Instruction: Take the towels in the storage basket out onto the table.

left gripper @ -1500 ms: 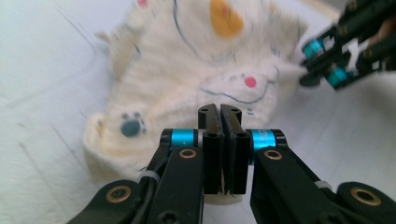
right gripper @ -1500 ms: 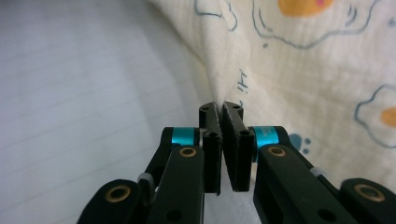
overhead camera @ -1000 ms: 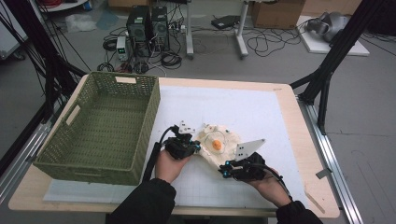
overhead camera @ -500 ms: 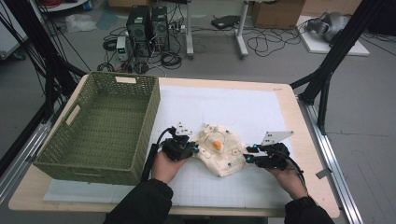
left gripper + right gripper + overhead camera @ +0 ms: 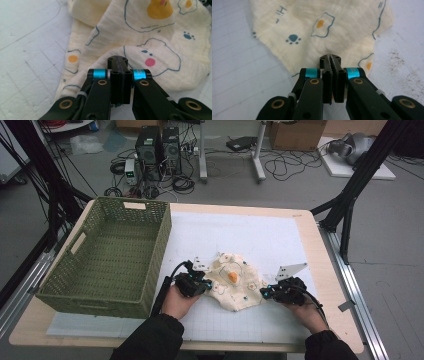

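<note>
Left gripper (image 5: 117, 58): jaws pressed together, having just been closing. In its own view the tips sit at a raised fold on the near edge of the cloth (image 5: 140, 37). Whether a thin layer of fabric is actually pinched between the pads is hard to tell from here; it looks likely but not certain.

Right gripper (image 5: 330, 58): jaws also closed, likewise just been closing, tips set at the opposite edge of the cloth (image 5: 317, 27). Again the bite itself is hidden by the jaws.

High view: left gripper (image 5: 202, 282) at the cloth's left side, right gripper (image 5: 266, 293) at its lower right corner. A second ago the right hand was lower and closer in, beneath the cloth; it has since swung outward to that corner. The left hand has barely shifted.

Cloth (image 5: 235, 282): cream, printed with eggs, paw marks and a duck, lying crumpled on the white mat (image 5: 260, 240), near the front of the table (image 5: 310, 235), between the two grippers. Green basket (image 5: 107, 255) stands just left of it, with nothing visible inside.

Reading: both ends now appear to be taken up. That sets up a two-handed pull to spread or lift the cloth, perhaps toward the basket. If either pinch missed the fabric, that side will slip free once tension comes on.
</note>
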The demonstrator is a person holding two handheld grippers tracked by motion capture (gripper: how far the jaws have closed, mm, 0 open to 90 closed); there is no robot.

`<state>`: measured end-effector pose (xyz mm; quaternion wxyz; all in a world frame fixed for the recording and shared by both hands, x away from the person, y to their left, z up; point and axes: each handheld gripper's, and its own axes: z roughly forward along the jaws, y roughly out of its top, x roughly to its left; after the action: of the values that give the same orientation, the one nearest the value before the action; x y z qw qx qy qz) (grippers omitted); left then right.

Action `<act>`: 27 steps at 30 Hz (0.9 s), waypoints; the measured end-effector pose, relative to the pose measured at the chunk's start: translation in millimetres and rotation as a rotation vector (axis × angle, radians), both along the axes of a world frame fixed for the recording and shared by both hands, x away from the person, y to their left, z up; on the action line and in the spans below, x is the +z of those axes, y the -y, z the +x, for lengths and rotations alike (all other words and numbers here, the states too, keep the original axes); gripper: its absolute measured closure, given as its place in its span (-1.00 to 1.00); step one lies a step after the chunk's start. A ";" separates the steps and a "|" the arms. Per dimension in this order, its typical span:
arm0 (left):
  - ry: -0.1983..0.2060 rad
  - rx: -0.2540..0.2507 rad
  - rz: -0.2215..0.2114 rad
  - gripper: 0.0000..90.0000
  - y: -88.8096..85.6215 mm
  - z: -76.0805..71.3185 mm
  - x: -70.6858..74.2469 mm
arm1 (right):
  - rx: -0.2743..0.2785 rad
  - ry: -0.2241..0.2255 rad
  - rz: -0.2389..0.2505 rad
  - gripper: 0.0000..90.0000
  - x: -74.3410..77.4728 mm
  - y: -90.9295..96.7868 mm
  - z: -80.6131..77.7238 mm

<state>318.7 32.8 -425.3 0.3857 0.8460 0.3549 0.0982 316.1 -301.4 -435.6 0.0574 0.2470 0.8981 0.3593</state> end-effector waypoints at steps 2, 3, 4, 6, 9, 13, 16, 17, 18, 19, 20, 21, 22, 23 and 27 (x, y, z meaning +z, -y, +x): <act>0.007 -0.008 -0.011 0.99 -3.1 -5.1 3.5 | 0.017 0.008 -0.001 0.97 3.1 0.0 -7.0; 0.012 -0.009 -0.018 0.99 -4.6 -8.3 5.5 | 0.022 0.010 0.003 0.97 5.7 0.9 -12.1; 0.017 -0.011 -0.021 0.99 -5.8 -10.7 7.3 | 0.026 0.013 0.013 0.97 8.2 1.8 -16.7; 0.023 -0.017 -0.033 0.99 -8.9 -17.0 12.5 | 0.042 0.025 0.019 0.97 12.7 2.3 -26.8; 0.024 -0.029 -0.045 0.99 -13.7 -25.8 19.6 | 0.066 0.027 0.019 0.97 17.8 2.6 -42.3; 0.021 -0.041 -0.053 0.99 -17.7 -36.2 24.2 | 0.099 0.007 0.037 0.97 20.2 2.9 -59.6; 0.027 -0.057 -0.067 0.98 -18.6 -39.2 25.3 | 0.128 -0.005 0.033 0.95 19.8 0.3 -69.4; 0.026 -0.057 -0.076 0.96 -18.6 -38.5 25.6 | 0.131 0.007 0.041 0.92 21.8 0.2 -70.0; 0.024 -0.051 -0.093 0.85 -17.8 -36.1 26.0 | 0.123 0.012 0.049 0.86 24.2 0.7 -69.2; 0.030 -0.046 -0.099 0.78 -16.7 -33.8 26.3 | 0.107 0.033 0.068 0.79 28.3 2.1 -65.3; 0.034 -0.047 -0.099 0.76 -15.9 -31.6 26.4 | 0.093 0.045 0.082 0.75 31.2 3.6 -60.4; 0.039 -0.039 -0.102 0.74 -13.8 -27.4 25.9 | 0.082 0.051 0.092 0.72 32.6 4.6 -55.7; 0.046 -0.024 -0.100 0.71 -12.2 -23.7 24.6 | 0.059 0.059 0.100 0.68 33.6 5.5 -47.4; 0.052 -0.012 -0.098 0.68 -11.0 -21.0 22.9 | 0.041 0.062 0.097 0.63 33.3 5.5 -40.0; 0.050 0.046 -0.057 0.66 -6.7 -6.0 10.0 | -0.006 0.058 0.110 0.49 21.6 -0.5 -11.3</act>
<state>312.7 39.4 -415.3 0.4158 0.8237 0.3670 0.1180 304.7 -300.9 -414.0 0.0708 0.2418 0.8742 0.4151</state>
